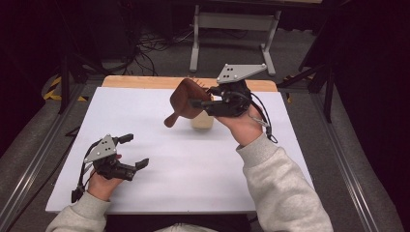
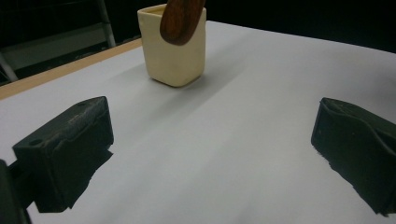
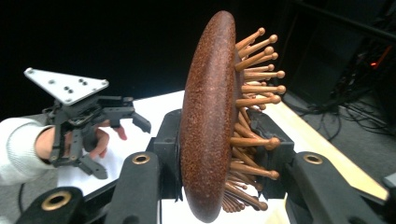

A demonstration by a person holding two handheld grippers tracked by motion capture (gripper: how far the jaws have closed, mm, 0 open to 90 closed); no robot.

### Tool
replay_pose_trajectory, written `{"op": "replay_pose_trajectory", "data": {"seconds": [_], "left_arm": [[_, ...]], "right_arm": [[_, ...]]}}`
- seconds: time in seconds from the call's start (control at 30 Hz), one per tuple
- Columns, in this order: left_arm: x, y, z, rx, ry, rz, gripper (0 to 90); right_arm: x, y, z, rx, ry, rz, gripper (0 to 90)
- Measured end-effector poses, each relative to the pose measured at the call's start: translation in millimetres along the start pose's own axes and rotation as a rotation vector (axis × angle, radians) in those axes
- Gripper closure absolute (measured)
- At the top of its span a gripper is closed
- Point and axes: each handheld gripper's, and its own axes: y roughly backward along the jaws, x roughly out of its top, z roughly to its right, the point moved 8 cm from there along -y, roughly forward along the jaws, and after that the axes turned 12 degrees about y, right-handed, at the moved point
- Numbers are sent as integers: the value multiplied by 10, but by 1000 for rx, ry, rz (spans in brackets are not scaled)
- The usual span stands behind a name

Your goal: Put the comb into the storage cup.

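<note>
Wooden and dark brown, a hairbrush (image 1: 186, 100) sits clamped in the right gripper (image 1: 200, 103), whose jaws press on the oval head from both flat sides; the right gripper view shows the smooth back against one jaw and the knob-tipped wooden pins (image 3: 254, 88) against the other. In the high view the brush is held up off the table near 12 o'clock of the white tabletop (image 1: 193, 159), its handle slanting down toward 8 o'clock. No brand or writing can be read on it.

Directly under the gripper and brush stands a cream, square-sided cup (image 1: 202, 121). The left gripper view looks across the table at it, with the rounded handle end of the brush in front of its rim; what lies inside cannot be told.

Down at 7 o'clock the left gripper (image 1: 137, 151) rests low over the table in the person's left hand (image 1: 101, 184), its jaws spread wide with only bare white surface between them. It is well apart from the cup.

Beyond the far edge runs a strip of light wood (image 1: 145, 81), then grey floor with cables (image 1: 154, 46) and a pale metal stand (image 1: 235, 29).
</note>
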Motion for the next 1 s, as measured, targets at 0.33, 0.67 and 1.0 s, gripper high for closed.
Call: {"op": "replay_pose_trajectory", "data": {"seconds": [0.33,0.67,1.0], "left_arm": [[-29,-28,-24,2,-1,9,2],[-112,-53,-29,-3,-12,-3,4],[-161,-27,-128,34,8,20,2]], "right_arm": [[-14,192,265,-71,-24,1,598],[-46,294,446,-129,-25,-20,597],[-86,366,626,-183,-29,-40,594]]}}
